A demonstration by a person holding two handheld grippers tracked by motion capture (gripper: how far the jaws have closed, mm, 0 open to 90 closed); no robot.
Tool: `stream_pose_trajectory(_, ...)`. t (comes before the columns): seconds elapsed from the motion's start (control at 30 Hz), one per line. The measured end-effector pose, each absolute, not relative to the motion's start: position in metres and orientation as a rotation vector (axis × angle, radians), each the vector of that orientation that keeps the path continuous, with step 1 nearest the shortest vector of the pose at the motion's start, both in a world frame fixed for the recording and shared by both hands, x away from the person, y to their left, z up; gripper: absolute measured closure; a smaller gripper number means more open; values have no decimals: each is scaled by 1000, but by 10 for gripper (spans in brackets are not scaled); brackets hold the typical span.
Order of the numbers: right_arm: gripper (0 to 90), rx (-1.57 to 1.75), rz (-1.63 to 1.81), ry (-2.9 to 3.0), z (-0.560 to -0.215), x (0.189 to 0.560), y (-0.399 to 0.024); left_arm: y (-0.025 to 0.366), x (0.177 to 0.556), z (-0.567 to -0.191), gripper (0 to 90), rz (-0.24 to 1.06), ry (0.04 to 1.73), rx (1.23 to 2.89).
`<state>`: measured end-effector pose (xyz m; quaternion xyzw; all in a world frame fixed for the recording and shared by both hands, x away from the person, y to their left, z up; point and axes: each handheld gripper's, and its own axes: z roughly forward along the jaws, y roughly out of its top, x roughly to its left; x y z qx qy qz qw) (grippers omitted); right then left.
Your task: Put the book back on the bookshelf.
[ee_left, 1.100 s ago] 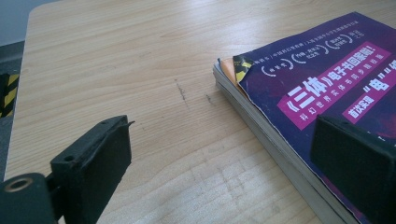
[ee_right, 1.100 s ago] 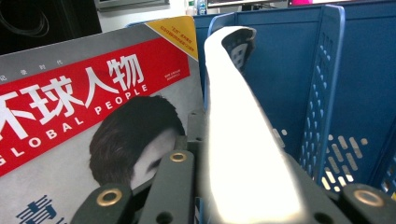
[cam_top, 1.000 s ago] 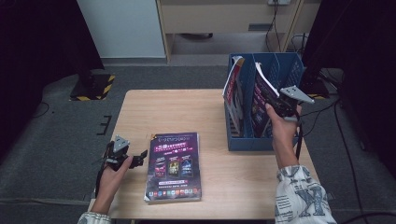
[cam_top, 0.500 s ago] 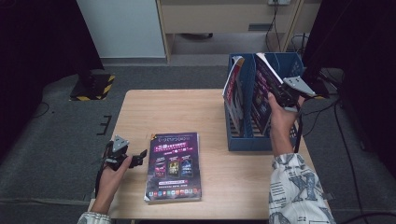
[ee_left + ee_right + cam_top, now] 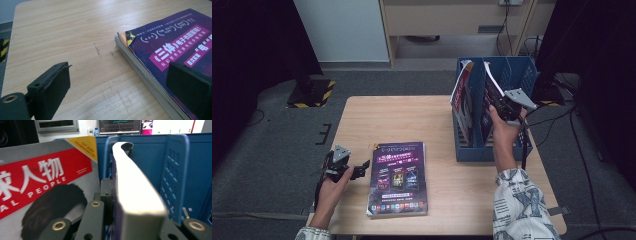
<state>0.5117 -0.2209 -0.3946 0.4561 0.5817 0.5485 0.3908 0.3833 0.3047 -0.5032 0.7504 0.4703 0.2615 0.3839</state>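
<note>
A dark-covered magazine (image 5: pixel 490 90) stands tilted in the middle slot of the blue file rack (image 5: pixel 519 75). My right gripper (image 5: pixel 499 103) is shut on its near edge. In the right gripper view the jaws of my right gripper (image 5: pixel 135 205) pinch the magazine's white page edge (image 5: pixel 132 177). A red-and-grey magazine (image 5: pixel 463 95) leans in the rack's left slot. A stack of magazines with a purple cover (image 5: pixel 398 177) lies flat on the table. My left gripper (image 5: pixel 360 168) rests open just left of the stack. In the left gripper view my left gripper (image 5: pixel 120 85) straddles the stack's edge (image 5: pixel 140 67).
The wooden table (image 5: pixel 412 120) has bare room between the stack and the rack. The rack stands at the table's far right corner. Cables (image 5: pixel 524 150) trail from the right gripper along the table's right edge. A black-and-yellow base (image 5: pixel 312 95) sits on the floor at the left.
The right gripper has shifted slightly left with the dark magazine, which now stands more upright in the rack. The left gripper and the stack have not moved.
</note>
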Motion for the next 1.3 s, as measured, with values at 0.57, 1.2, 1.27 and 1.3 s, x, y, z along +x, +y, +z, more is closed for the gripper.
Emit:
stream_pose_trajectory(0.57, 542, 1118, 1378, 1532, -390, 503, -216, 305, 383, -503, 53, 671, 1200, 1915)
stream_pose_trajectory(1.2, 783, 957, 1183, 1649, -385, 497, -209, 305, 383, -503, 53, 672, 1196, 1916)
stream_pose_trajectory(1.27, 785, 942, 1152, 1657, -383, 498, -210, 305, 383, -502, 54, 672, 1198, 1914)
stream_pose_trajectory(1.3, 785, 931, 1136, 1661, -383, 499, -210, 305, 383, -502, 53, 673, 1199, 1914)
